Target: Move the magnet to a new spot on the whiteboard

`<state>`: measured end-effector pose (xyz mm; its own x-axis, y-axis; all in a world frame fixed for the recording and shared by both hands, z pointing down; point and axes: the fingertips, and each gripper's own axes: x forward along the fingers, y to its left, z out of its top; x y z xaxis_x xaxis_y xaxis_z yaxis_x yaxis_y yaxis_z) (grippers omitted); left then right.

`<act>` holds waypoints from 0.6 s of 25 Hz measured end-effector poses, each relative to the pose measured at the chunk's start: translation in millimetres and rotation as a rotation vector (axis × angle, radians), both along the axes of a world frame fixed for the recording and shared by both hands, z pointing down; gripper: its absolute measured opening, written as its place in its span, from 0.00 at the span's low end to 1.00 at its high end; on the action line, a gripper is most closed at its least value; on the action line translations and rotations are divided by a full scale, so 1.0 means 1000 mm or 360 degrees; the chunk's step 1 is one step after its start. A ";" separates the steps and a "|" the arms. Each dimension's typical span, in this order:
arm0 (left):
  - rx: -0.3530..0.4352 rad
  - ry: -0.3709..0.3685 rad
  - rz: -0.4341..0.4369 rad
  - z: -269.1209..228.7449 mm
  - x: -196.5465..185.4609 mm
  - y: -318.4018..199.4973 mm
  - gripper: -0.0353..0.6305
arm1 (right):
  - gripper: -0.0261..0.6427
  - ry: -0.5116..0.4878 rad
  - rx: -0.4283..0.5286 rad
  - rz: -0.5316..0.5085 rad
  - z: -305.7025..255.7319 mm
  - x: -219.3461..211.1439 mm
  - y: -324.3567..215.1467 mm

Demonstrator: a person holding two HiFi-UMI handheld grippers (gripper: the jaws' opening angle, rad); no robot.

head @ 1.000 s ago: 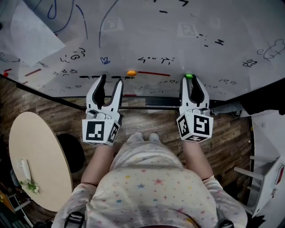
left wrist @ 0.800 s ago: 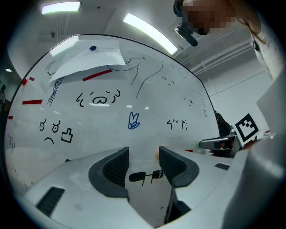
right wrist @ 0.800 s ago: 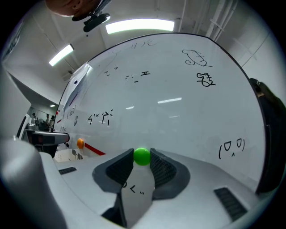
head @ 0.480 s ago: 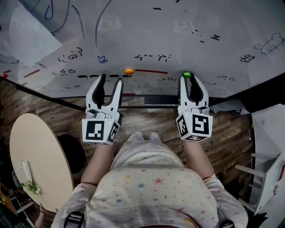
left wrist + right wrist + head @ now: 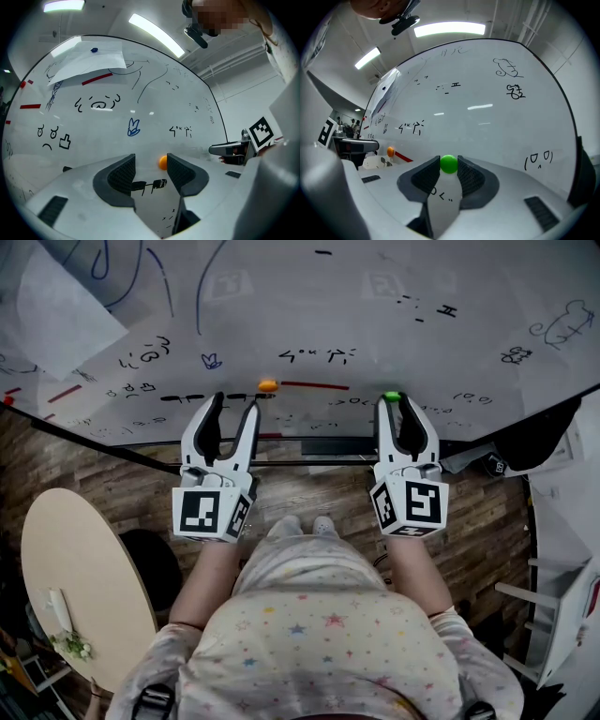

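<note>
Magnet: The green magnet [image 5: 393, 397] was a small, round, glossy bright-green button. It sat low on the whiteboard [image 5: 309, 315], right of the red line [image 5: 314, 385] and among black scribbles.
Magnet contact: The head view could not show whether it had lifted off the board's surface.
Right claw: The right gripper [image 5: 394, 404] had its jaws nearly together. In the right gripper view they were clamped on the green magnet [image 5: 449, 164] at their very tips, one dark pad [image 5: 432, 169] pressed on each side.
Left claw: The left gripper [image 5: 234, 409] held its jaws wide apart with nothing between them, its tips close to the board.
Other magnet: An orange magnet [image 5: 268, 385] stuck to the board just beyond the left gripper's right jaw, at the left end of the red line.
Change over the last second: Both grippers kept the same pose and the green magnet stayed at the right jaw tips. The board markings sat slightly higher in the head view.
</note>
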<state>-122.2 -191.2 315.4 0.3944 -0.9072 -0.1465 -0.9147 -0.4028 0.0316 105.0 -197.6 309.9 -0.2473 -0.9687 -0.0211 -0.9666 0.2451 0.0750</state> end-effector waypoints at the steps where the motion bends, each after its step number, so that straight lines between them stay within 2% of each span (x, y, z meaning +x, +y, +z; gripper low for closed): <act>1: 0.0000 -0.0001 0.0001 0.000 0.000 0.001 0.34 | 0.21 -0.0001 0.0001 -0.0001 0.000 0.000 0.001; 15: -0.0008 0.0006 0.0000 0.002 0.002 0.009 0.34 | 0.21 -0.0019 -0.0010 0.0008 -0.001 0.007 0.019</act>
